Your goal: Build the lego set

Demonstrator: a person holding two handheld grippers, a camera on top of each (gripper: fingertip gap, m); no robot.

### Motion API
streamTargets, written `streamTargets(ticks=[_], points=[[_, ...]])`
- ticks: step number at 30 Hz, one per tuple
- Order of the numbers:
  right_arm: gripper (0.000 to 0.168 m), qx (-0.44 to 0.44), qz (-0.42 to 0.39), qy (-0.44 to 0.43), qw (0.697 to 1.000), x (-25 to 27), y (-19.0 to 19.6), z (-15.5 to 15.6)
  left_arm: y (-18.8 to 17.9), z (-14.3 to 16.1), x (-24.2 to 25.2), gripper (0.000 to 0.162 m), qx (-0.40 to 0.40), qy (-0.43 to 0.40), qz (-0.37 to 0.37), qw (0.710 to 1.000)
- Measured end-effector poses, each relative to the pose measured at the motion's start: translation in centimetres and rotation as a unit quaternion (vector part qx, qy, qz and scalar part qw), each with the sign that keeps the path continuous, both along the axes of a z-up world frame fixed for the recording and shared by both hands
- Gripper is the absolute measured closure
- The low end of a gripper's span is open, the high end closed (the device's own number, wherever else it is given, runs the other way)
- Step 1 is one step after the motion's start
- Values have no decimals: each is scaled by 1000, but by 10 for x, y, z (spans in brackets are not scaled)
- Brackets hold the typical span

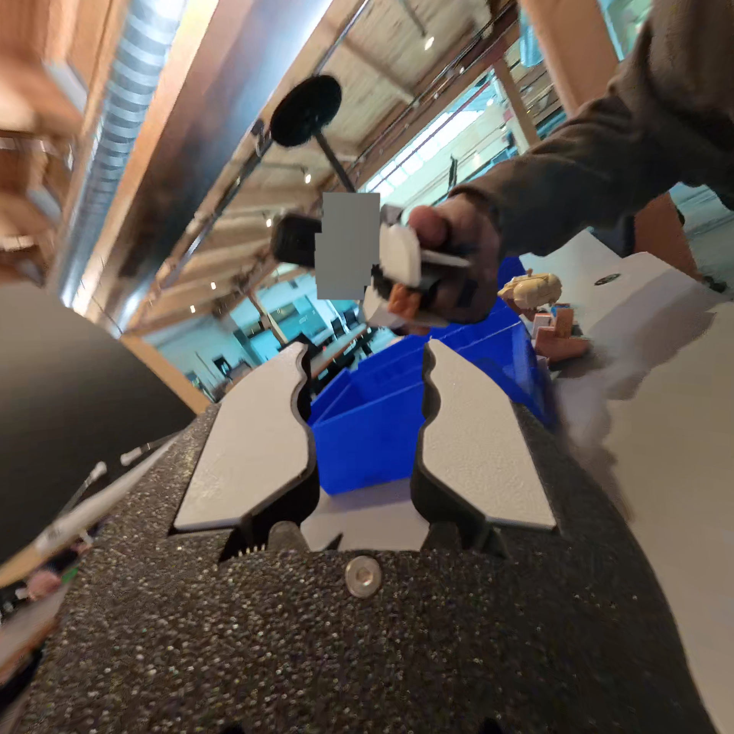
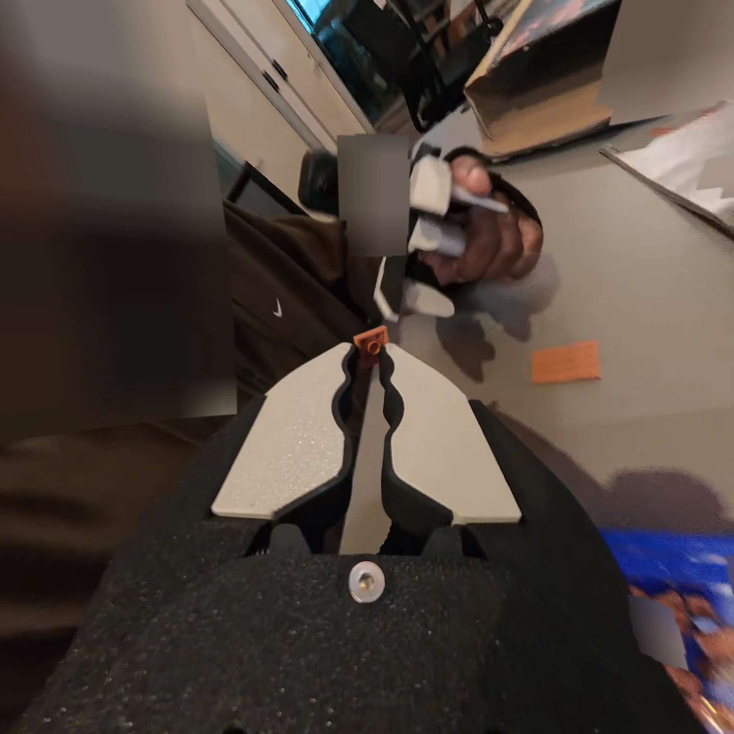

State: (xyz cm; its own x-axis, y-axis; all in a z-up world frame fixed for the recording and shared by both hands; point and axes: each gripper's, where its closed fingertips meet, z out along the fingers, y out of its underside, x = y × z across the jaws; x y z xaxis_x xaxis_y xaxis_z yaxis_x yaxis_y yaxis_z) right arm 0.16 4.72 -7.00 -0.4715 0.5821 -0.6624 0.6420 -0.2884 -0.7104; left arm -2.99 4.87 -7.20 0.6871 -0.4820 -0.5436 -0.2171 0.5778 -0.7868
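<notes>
My right gripper [image 2: 369,350] is shut on a small orange-brown plate brick [image 2: 371,343] at its fingertips, held in the air above the grey table [image 2: 595,278]. In the left wrist view the right gripper [image 1: 393,286] shows ahead in a person's hand, with the same brick [image 1: 403,304] between its fingers. My left gripper [image 1: 365,355] is open and empty, tilted upward over the blue bin [image 1: 369,437]. It also shows in the right wrist view [image 2: 431,246], facing the right gripper. A reddish-brown partial build [image 1: 556,337] and a tan model [image 1: 532,288] stand on the table beyond the bin.
An orange paper note [image 2: 566,361] lies on the table. A cardboard box [image 2: 536,79] and a white booklet [image 2: 695,159] lie at the far side. The blue bin with loose bricks [image 2: 675,576] shows at the lower right. A person's sleeve [image 1: 595,178] reaches in from the right.
</notes>
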Motion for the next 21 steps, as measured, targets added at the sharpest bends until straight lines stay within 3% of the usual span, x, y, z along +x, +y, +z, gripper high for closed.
streamTargets(ticks=[10,14,21], points=[[158,-67,9,17,998,-21,-39,0,-29,5,22,127,78,59,-23,995],[157,-72,11,19,997,-21,-41,-2,-28,2,23,144,78,66,-13,995],[157,-67,2,13,998,-22,-31,-13,-19,-8,21,145,22,75,-18,997]])
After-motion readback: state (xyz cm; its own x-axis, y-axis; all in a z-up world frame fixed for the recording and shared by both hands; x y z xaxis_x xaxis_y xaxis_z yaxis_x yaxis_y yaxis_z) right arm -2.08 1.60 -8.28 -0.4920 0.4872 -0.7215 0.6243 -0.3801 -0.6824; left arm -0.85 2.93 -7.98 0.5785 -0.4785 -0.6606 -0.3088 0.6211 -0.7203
